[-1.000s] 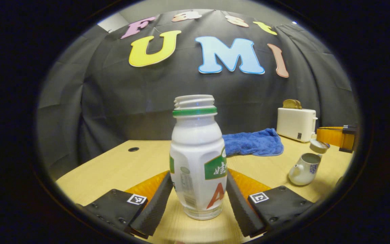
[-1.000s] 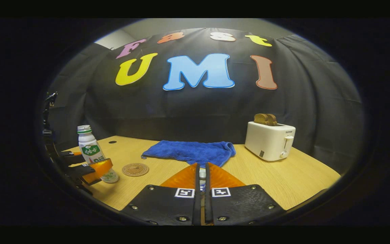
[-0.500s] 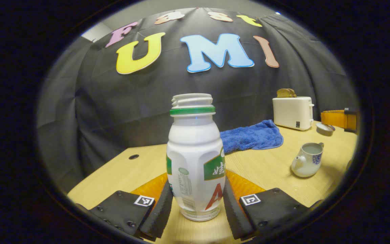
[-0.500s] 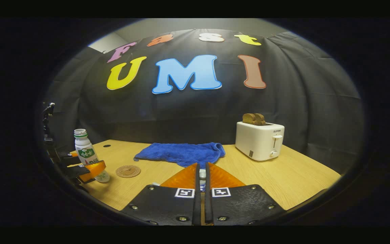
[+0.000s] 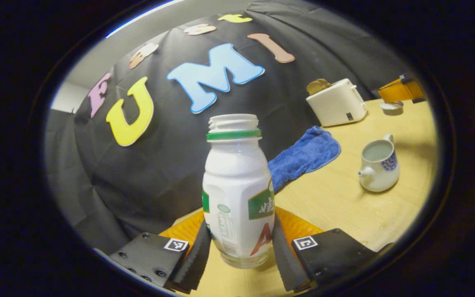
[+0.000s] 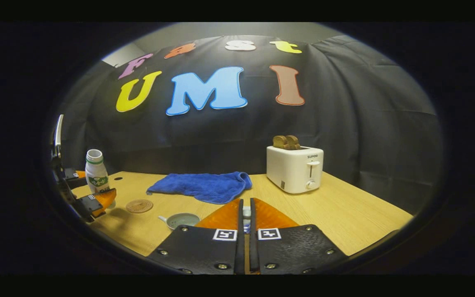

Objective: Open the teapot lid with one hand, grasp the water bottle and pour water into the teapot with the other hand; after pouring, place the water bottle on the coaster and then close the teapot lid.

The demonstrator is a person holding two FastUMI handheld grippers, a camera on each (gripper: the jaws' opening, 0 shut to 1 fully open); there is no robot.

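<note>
My left gripper (image 5: 241, 236) is shut on a white water bottle (image 5: 237, 194) with a green neck ring and no cap. In the right gripper view that bottle (image 6: 95, 175) and the left gripper (image 6: 97, 199) hang at the far left, above a shadow on the table. The white teapot (image 5: 379, 167) stands open to the right, with liquid visible inside; its rim (image 6: 182, 220) also shows low down. A round coaster (image 6: 139, 205) lies between bottle and teapot. My right gripper (image 6: 245, 205) is shut on the knob of the teapot lid (image 5: 392, 106), held off the pot.
A blue cloth (image 6: 202, 186) lies at the back of the wooden table (image 6: 344, 222). A white toaster (image 6: 295, 168) with bread in it stands at the back right. A small dark hole (image 6: 118, 178) marks the tabletop near the bottle.
The left gripper has risen and rolled with the bottle, so the table now slants in its view. The right gripper has shifted with the lid, bringing the teapot's rim into its view.
</note>
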